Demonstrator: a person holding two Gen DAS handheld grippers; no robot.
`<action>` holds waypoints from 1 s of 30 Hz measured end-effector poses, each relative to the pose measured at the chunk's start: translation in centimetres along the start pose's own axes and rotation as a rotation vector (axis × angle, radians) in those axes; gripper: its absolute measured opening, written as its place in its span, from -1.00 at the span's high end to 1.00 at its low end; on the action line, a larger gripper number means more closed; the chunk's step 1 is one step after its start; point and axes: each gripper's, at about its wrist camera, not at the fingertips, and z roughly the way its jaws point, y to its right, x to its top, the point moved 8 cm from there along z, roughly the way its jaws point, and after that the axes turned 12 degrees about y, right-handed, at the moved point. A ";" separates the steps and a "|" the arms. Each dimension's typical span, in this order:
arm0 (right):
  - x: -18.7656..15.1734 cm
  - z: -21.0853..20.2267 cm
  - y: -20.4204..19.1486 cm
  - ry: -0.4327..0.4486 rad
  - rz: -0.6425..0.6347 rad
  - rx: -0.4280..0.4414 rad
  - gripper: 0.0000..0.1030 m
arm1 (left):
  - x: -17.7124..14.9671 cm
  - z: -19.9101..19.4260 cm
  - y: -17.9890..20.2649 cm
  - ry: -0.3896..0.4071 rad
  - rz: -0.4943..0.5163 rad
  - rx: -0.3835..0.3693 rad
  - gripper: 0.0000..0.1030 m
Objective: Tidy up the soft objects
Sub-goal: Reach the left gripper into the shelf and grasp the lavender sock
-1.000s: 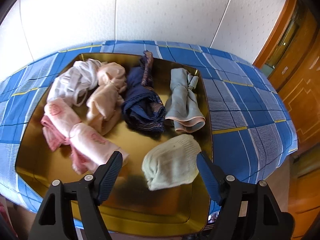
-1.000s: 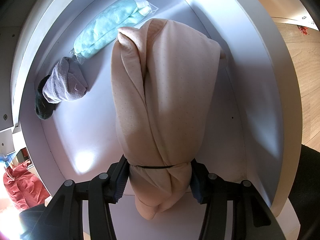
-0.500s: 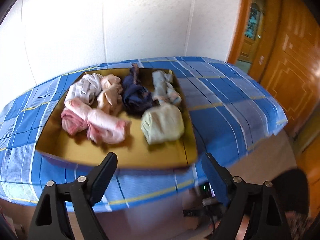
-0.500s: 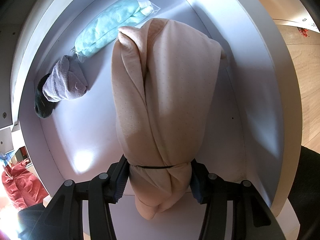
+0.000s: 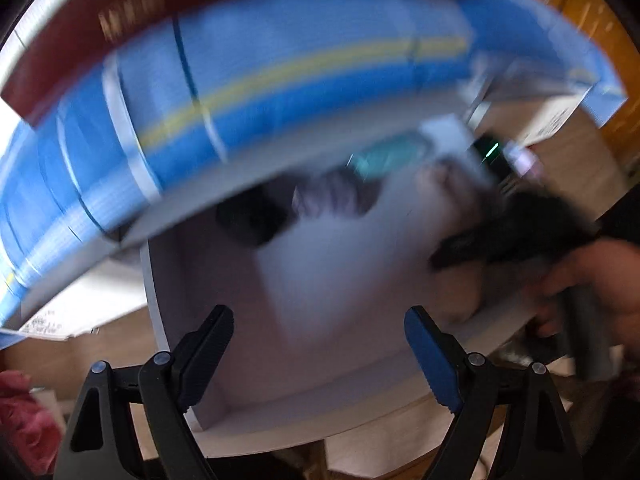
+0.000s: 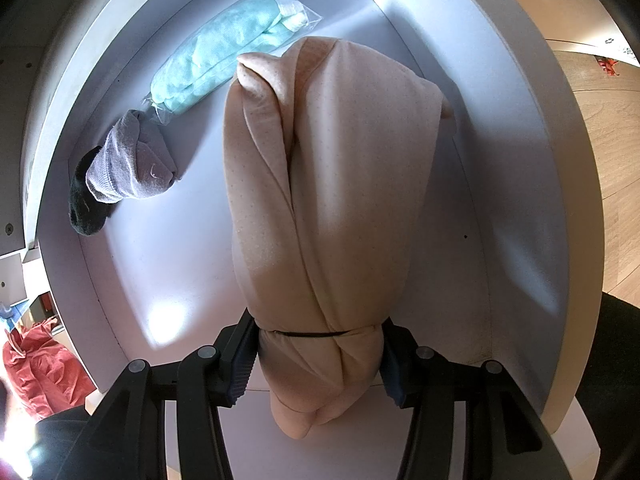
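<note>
My right gripper [image 6: 318,344] is shut on a peach cloth bundle [image 6: 332,184] tied with a thin black band, held over the white drawer [image 6: 500,200]. A teal cloth in a clear bag [image 6: 216,68], a grey sock roll [image 6: 132,160] and a dark sock [image 6: 84,208] lie along the drawer's far left side. The left wrist view is blurred. There my left gripper [image 5: 318,328] stands open and holds nothing above the same drawer [image 5: 320,280]. At its right a hand [image 5: 600,280] holds the other gripper as a dark blur.
The blue checked tablecloth [image 5: 280,80] hangs over the table edge above the drawer. A red cloth [image 6: 40,368] lies on the floor to the drawer's left. Wooden floor [image 6: 608,140] shows at the right.
The left wrist view has swung from the gold tray of rolled cloths on the table down to the white drawer below the table edge. The right gripper and its bundle have not moved.
</note>
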 end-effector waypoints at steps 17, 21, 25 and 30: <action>-0.2 0.0 -0.1 0.012 -0.025 -0.006 -0.02 | -2.8 8.1 -2.4 -0.138 -0.148 0.065 -0.70; -0.4 -0.1 0.2 0.008 -0.005 0.003 -0.02 | -1.7 9.5 -0.7 -0.118 0.024 0.090 -0.70; -0.7 -0.1 0.7 0.001 0.004 -0.006 -0.02 | 0.1 10.8 1.0 -0.086 0.103 0.070 -0.70; -0.9 -0.1 0.9 -0.005 -0.008 -0.021 -0.02 | 2.2 12.3 1.7 -0.070 0.068 0.036 -0.70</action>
